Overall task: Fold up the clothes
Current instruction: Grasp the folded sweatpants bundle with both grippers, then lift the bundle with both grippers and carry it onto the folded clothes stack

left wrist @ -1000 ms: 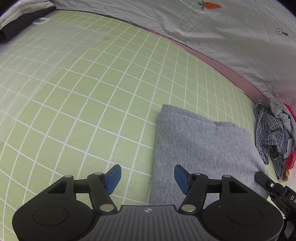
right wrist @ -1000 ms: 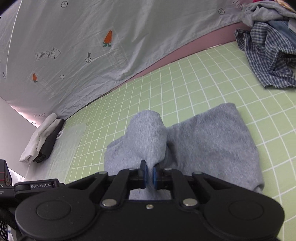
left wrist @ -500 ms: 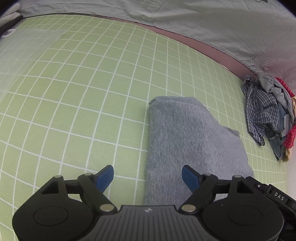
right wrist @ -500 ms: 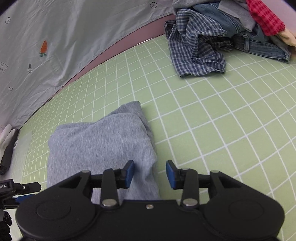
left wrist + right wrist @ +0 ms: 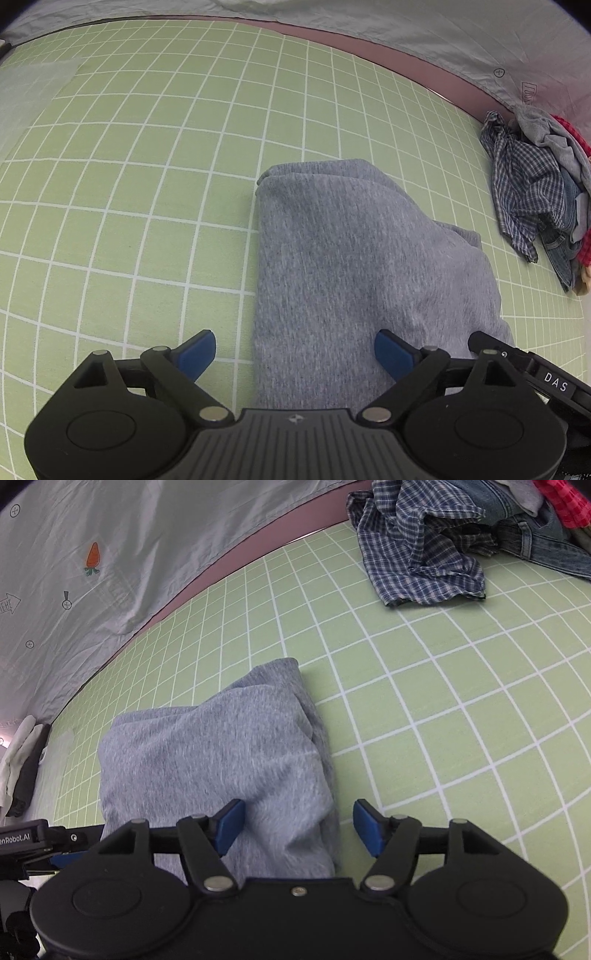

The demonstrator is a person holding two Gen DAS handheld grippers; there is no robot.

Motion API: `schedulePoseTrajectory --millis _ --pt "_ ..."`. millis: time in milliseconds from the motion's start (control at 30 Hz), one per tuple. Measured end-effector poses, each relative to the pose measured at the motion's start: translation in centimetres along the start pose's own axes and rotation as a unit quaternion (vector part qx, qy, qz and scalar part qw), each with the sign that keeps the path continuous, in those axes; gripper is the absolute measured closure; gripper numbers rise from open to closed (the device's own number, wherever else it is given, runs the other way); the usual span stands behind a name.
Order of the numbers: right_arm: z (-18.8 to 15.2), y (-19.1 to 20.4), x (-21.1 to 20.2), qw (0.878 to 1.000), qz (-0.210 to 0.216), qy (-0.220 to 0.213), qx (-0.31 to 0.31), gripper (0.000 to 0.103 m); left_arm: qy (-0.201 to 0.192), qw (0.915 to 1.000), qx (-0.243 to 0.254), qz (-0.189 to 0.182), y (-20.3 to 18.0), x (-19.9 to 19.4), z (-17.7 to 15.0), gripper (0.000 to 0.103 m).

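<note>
Clothes pile (image 5: 546,195) cut off at frame edge

left tongs (image 5: 294,351): angled down, jaws opening, pads free | right tongs (image 5: 298,826): angled down, jaws opening, pads free

1. The folded grey knit garment (image 5: 354,266) lies flat on the green white-gridded sheet (image 5: 129,184).
2. The heap of unfolded clothes topped by a blue checked shirt (image 5: 524,184) lies on the same sheet, right of the garment and well apart from it in the left wrist view.
3. The pale grey printed cloth backdrop (image 5: 110,554) runs behind the garment, along the sheet's far edge.
4. A small stack of white and dark folded cloth (image 5: 20,760) lies far left of the garment in the right wrist view.
</note>
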State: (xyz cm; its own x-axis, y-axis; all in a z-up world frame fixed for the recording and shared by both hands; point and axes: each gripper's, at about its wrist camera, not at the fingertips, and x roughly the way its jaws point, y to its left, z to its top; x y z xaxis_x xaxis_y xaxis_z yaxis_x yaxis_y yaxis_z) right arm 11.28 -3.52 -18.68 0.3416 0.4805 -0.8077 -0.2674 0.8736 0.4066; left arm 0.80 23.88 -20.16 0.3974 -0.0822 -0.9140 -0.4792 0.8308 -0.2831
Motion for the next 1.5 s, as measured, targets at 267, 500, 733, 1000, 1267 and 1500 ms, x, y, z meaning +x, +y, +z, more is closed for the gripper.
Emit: schedulePoseTrajectory --millis 267,500,733,1000,1267,1500 --pt "0.8 1.5 1.1 1.0 0.002 0.001 -0.02 0.019 0.021 0.9997 0.012 0.002 -0.4 1.9 0.5 0.005" --pt "0.9 3.6 2.1 0.998 -0.008 0.005 -0.061 0.017 0.018 0.9992 0.034 0.013 -1.2 2.4 0.7 0.001" --pt "0.8 5.2 2.6 0.996 -0.02 0.011 -0.086 0.019 0.012 0.999 0.043 0.005 -1.4 2.2 0.6 0.009" --pt "0.6 5.8 2.7 0.998 0.016 0.023 -0.064 0.065 0.017 0.9975 0.038 -0.058 -2.4 1.8 0.8 0.063" --pt "0.2 7.3 0.8 0.997 0.038 0.005 -0.069 0.072 -0.023 0.9955 0.079 -0.047 -4.8 -1.2 -1.0 0.09" --pt "-0.9 8.6 -2.2 0.993 0.073 -0.027 -0.093 0.073 -0.061 0.9948 0.066 -0.049 -5.0 -4.7 -3.5 0.092"
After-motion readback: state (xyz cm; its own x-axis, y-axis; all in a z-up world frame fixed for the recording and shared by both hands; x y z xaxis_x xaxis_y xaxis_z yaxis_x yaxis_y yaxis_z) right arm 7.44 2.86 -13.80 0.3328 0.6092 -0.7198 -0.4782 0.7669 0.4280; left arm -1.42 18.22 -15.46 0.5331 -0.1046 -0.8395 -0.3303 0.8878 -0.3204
